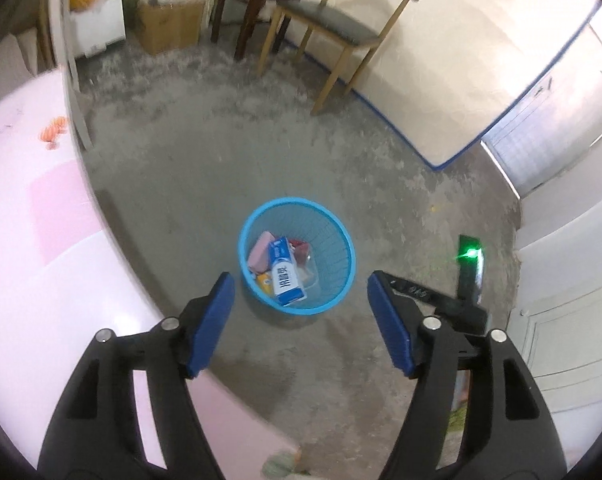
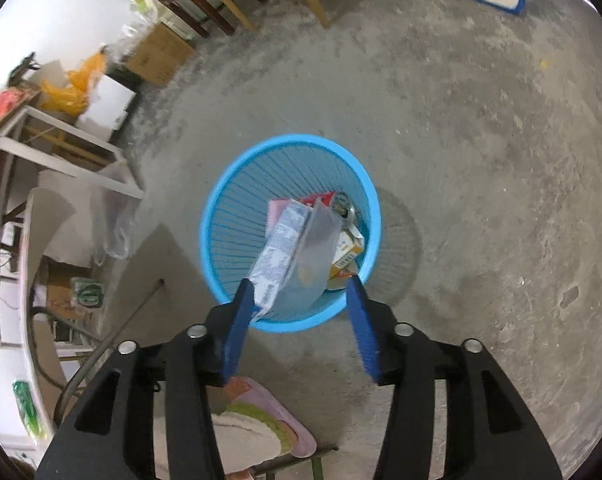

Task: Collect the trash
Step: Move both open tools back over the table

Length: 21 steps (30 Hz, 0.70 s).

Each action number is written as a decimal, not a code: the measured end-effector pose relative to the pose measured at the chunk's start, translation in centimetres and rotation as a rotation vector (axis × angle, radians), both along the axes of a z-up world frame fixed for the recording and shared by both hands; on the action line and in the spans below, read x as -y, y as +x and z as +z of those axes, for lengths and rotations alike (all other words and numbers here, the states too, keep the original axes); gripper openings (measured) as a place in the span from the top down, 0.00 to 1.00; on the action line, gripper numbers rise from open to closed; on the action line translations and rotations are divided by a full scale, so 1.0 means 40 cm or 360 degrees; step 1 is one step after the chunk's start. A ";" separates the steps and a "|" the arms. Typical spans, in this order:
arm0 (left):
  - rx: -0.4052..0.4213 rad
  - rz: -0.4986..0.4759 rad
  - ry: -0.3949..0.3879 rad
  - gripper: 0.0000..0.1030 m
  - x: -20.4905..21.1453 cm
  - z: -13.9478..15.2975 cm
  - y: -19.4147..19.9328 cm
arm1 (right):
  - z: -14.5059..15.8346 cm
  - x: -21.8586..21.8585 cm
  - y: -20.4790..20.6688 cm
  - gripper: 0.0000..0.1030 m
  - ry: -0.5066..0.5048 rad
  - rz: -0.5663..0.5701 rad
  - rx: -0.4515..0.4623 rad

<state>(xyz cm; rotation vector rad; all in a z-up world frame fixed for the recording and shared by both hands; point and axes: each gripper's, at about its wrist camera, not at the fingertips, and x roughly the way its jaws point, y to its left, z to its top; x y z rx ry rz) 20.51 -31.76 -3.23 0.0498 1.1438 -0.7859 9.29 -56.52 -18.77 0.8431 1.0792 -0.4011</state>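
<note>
A blue mesh wastebasket (image 1: 343,252) (image 2: 237,208) stands on the concrete floor and holds a white-blue carton (image 1: 285,276) (image 2: 279,248), a pink item (image 1: 259,254), a red can (image 2: 333,200) and a yellow box (image 2: 347,252). My left gripper (image 1: 301,294) is open and empty, high above the basket beside the pink table (image 1: 29,280). My right gripper (image 2: 301,300) is open directly over the basket's near rim. The carton and a clear plastic piece (image 2: 315,248) lie just beyond its fingers; I cannot tell if they touch the left finger.
Orange scraps (image 1: 55,132) lie on the pink table. A wooden chair (image 1: 333,28), dark stool (image 1: 257,0) and cardboard box (image 1: 169,24) stand at the far wall. A white frame (image 2: 61,152) and clutter fill the left in the right wrist view. A slippered foot (image 2: 253,432) is below.
</note>
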 end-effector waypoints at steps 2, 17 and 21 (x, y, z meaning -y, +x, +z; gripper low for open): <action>0.0072 0.0041 -0.0037 0.30 -0.081 0.030 -0.041 | 0.051 -0.022 -0.009 0.44 -0.0013 0.0035 0.0049; 0.0526 0.0660 -0.0042 0.20 -0.701 0.116 -0.343 | 0.372 -0.442 0.203 0.28 0.0141 0.0720 0.0446; 0.0541 0.0861 -0.0095 0.19 -0.816 0.109 -0.389 | 0.406 -0.631 0.273 0.27 0.0251 0.0994 0.0456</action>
